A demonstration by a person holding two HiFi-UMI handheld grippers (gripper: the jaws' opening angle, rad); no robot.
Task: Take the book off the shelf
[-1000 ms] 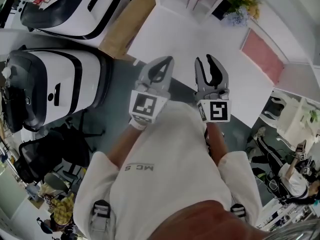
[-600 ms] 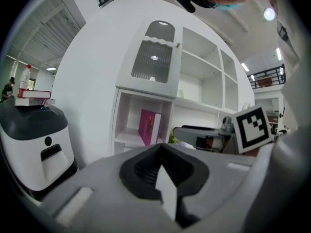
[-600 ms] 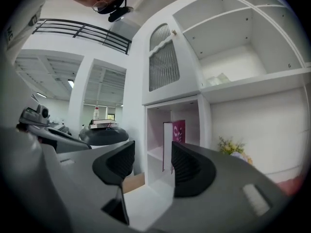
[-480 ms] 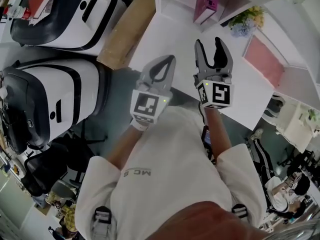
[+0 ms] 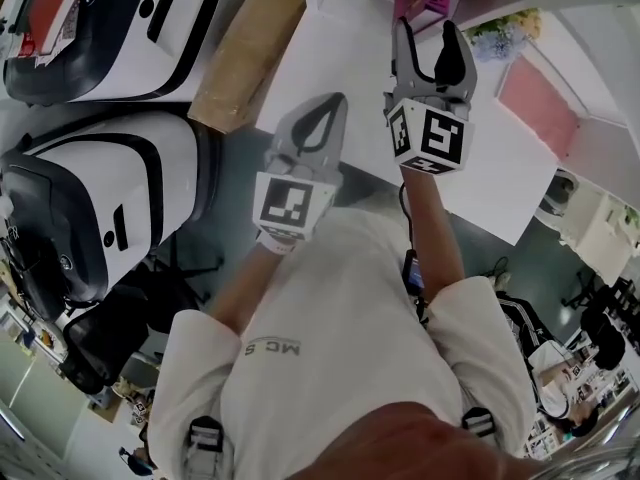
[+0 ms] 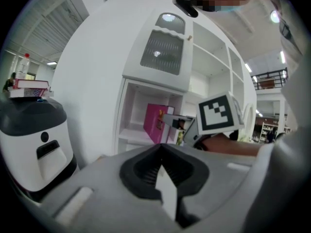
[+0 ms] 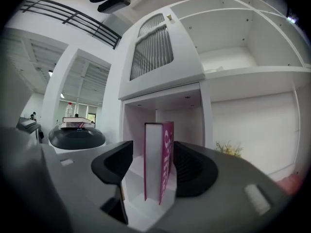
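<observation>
Closest in the head view is the person's white top [image 5: 330, 368], with both forearms reaching forward out of it. The left gripper [image 5: 333, 103] is held nearer and lower, over the edge of a white surface [image 5: 300, 58]. Its jaws are pressed together with nothing in them, and its own view shows the dark pads meeting at the tips. Ahead of it and to its right, the right gripper [image 5: 427, 36] points roughly level at the shelf. Its jaws are spread wide and have just been opening. The pink book [image 7: 167, 154] shows in the gap between them, and neither pad presses on it. The book stands upright with its white page edge toward the gripper, on the floor of the lower compartment of the white shelf unit [image 7: 204, 76]. A slatted door [image 7: 153, 45] sits above that compartment, and wider shelves run off to the right. Low beside the unit's wall is a bunch of flowers [image 7: 228, 149]. Off to the left, a white and black machine [image 6: 34, 149] carries a small stack of books [image 6: 30, 88].
</observation>
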